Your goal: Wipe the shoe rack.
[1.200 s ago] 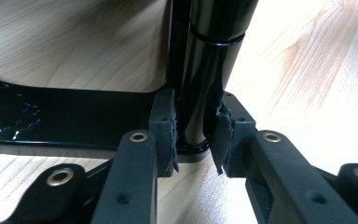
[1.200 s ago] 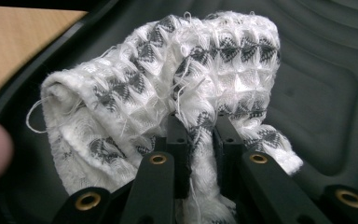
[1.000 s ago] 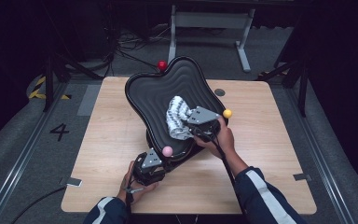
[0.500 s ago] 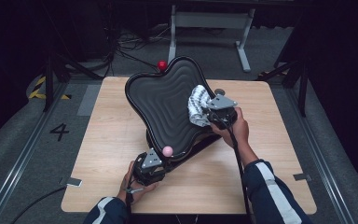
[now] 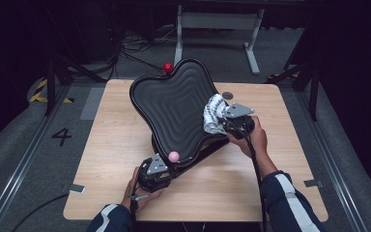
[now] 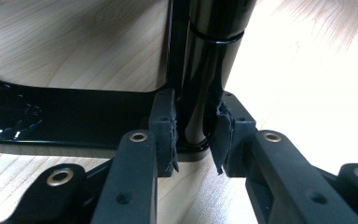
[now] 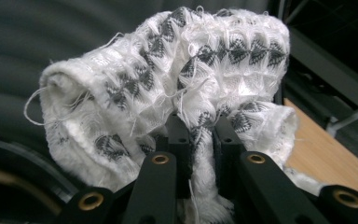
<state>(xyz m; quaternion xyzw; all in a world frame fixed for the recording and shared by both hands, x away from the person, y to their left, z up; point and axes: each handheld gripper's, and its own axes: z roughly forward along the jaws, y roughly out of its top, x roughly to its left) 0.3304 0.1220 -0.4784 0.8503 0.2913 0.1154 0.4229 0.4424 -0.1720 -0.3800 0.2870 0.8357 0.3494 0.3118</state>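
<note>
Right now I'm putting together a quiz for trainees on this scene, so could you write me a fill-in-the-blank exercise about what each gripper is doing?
1. The right gripper has its jaws shut on a white and grey ____.
2. The left gripper clamps the glossy black ____ under the tilted tray.
3. The cloth lies against the tray's ____ edge in the high view.
4. The table has a top of light ____.

Missing words: cloth; post; right; wood

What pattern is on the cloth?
White cloth with grey diamond weave; clearest in the right gripper view.
</note>
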